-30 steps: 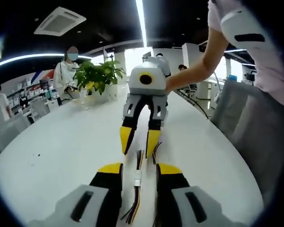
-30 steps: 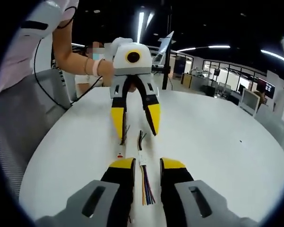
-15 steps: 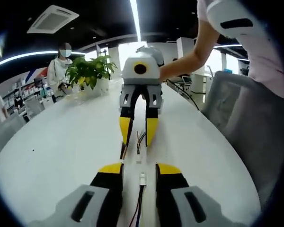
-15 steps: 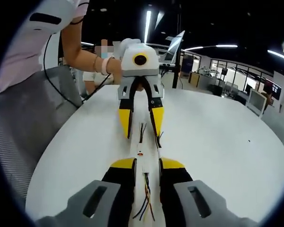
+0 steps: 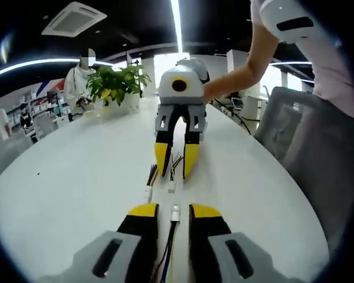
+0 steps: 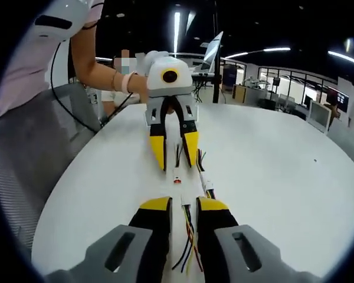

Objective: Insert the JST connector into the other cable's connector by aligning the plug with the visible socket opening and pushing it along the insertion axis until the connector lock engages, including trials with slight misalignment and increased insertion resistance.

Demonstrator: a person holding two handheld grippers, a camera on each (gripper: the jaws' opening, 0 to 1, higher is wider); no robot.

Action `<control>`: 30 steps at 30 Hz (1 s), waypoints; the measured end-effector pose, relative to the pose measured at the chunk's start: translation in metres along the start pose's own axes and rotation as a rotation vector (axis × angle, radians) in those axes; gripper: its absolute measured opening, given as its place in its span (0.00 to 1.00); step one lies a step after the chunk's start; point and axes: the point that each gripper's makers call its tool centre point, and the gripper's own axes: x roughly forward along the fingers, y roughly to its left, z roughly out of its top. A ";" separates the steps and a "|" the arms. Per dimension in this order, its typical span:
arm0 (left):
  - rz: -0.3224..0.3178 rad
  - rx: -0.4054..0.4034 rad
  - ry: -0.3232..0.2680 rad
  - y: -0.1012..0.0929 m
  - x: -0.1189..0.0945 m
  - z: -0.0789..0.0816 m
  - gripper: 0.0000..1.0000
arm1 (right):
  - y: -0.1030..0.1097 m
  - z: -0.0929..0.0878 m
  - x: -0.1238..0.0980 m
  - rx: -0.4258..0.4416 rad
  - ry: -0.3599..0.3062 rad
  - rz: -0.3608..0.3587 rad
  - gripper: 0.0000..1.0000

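Your small white JST connector (image 5: 175, 213) on thin multicoloured wires sits between the left gripper (image 5: 173, 219) jaws, which look closed on it. It's light, floppy and fragile, so hold the housing. The right gripper (image 6: 184, 213) jaws pinch the other cable's wires (image 6: 186, 247), above the white round table (image 5: 71, 183).

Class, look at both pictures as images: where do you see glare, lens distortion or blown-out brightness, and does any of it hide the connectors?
Left gripper view: ceiling light strip and far window blown out; fisheye bends the white table; the white connector stays readable. Right gripper view: light strips flare against the dark ceiling, table edge curves; the connector is small but distinct.
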 end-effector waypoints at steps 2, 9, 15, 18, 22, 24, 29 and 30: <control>-0.001 -0.010 0.010 -0.001 0.003 -0.004 0.14 | -0.001 -0.001 0.001 0.005 -0.002 -0.002 0.13; 0.023 -0.028 -0.008 0.004 0.005 -0.005 0.10 | -0.005 -0.007 0.003 0.011 0.007 -0.007 0.11; 0.006 -0.035 -0.013 0.000 0.006 -0.005 0.09 | -0.003 -0.006 0.005 0.015 0.002 -0.005 0.10; 0.001 -0.035 -0.011 -0.002 0.007 -0.006 0.08 | -0.002 -0.008 0.006 0.011 0.009 -0.003 0.09; 0.014 -0.055 -0.021 -0.001 0.007 -0.007 0.08 | -0.002 -0.008 0.006 0.012 0.008 -0.005 0.08; 0.013 -0.055 -0.024 -0.002 0.006 -0.007 0.08 | -0.002 -0.008 0.006 0.016 0.007 -0.006 0.08; 0.016 -0.068 -0.042 -0.002 0.008 -0.006 0.06 | -0.001 -0.008 0.007 0.020 -0.003 -0.010 0.08; 0.015 -0.068 -0.047 -0.003 0.009 -0.006 0.06 | -0.001 -0.008 0.007 0.022 -0.005 -0.010 0.08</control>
